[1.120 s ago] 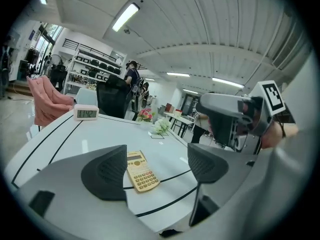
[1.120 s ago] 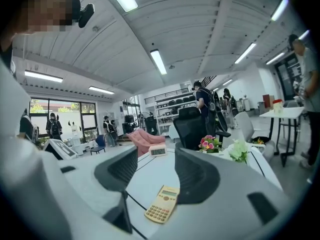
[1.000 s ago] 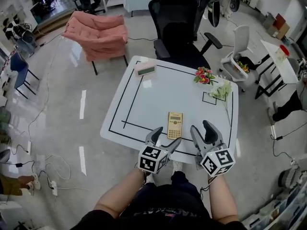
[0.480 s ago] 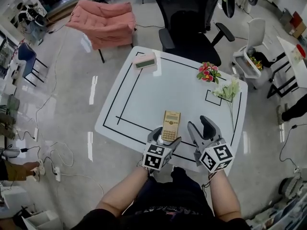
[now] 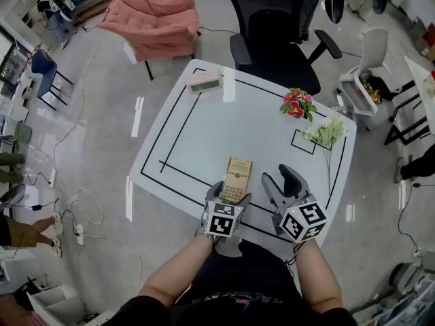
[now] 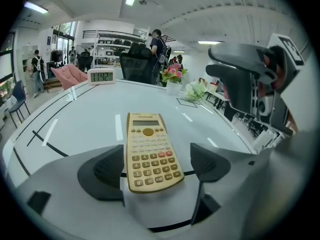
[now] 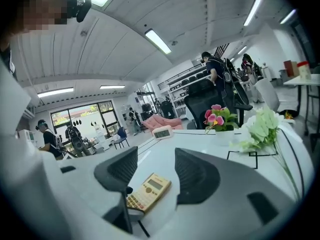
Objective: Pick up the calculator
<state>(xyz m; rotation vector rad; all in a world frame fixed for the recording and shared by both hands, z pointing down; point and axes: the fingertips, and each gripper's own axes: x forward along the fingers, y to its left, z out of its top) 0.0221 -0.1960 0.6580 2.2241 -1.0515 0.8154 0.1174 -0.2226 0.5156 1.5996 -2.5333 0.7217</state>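
Observation:
The yellow calculator (image 5: 237,176) lies flat on the white table (image 5: 197,134), near its front edge. My left gripper (image 5: 230,193) sits low over the calculator's near end, and its jaws are opening. In the left gripper view the calculator (image 6: 150,151) lies between the two dark pads (image 6: 102,169) with a gap on each side, and neither pad presses on it. My right gripper (image 5: 279,178) hovers just right of the calculator, open and empty. In the right gripper view the calculator (image 7: 148,190) shows below and left of that gripper (image 7: 157,174).
A pink digital clock (image 5: 204,82) stands at the table's far left corner. Pink flowers (image 5: 296,105) and white flowers (image 5: 326,133) are at the far right. A black office chair (image 5: 275,32) and a pink armchair (image 5: 156,19) stand behind the table. Black tape lines mark the tabletop.
Both grippers have dropped and moved forward towards the table. The left one now straddles the calculator's near end; before, it hung short of it. The right one has come alongside.

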